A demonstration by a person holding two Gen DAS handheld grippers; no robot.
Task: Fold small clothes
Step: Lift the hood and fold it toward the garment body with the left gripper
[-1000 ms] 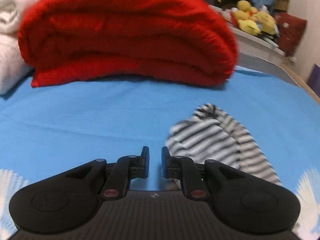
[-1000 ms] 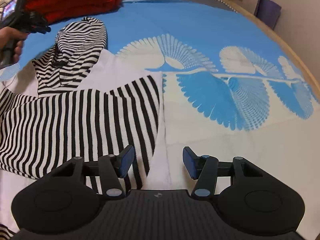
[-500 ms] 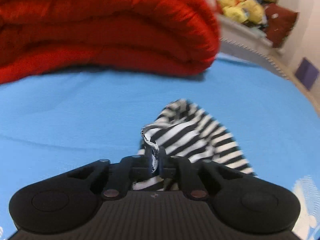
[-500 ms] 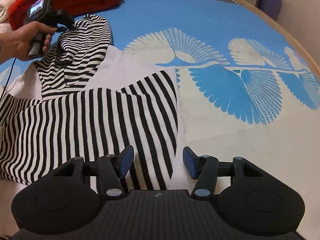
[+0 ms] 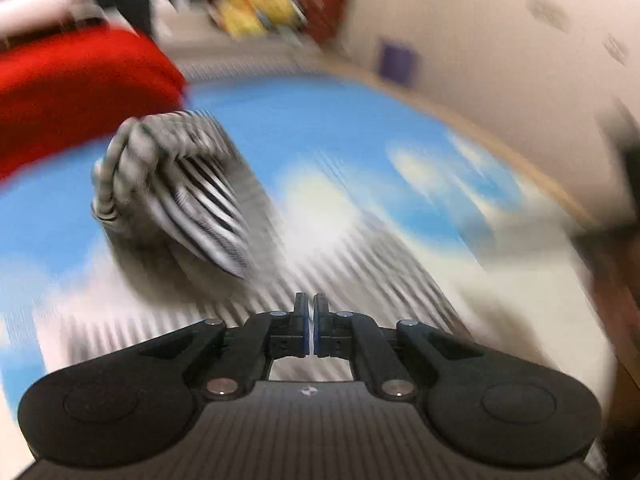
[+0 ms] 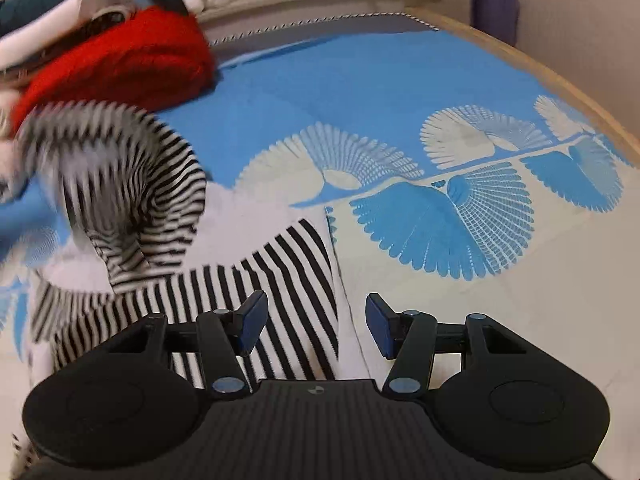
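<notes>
The left gripper (image 5: 311, 312) has its jaws brought together to a thin slit, with no cloth visible between the pads; this view is badly smeared by motion. Ahead of those jaws and to their left, a striped sleeve (image 5: 180, 196) of the black-and-white striped garment (image 6: 256, 292) is bunched up in a raised hump, its long axis slanting from near the jaws up and away toward the left. Beyond the hump sits the folded red blanket (image 5: 80, 92). Directly ahead of the jaws the flat part of the garment lies as blurred stripes on the blue and white bedspread (image 5: 328, 140).

From the right wrist view, the right gripper (image 6: 312, 324) holds its jaws wide apart, with nothing between them. The flat striped panel lies under and just ahead of the left jaw, its stripes running away from the jaws, its right edge falling in the gap between them. Its sleeve (image 6: 132, 200) rises far to the left, blurred, pointing up toward the red blanket (image 6: 128, 64). To the right of the jaws there is only bedspread (image 6: 460, 128) with fan-shaped motifs.
</notes>
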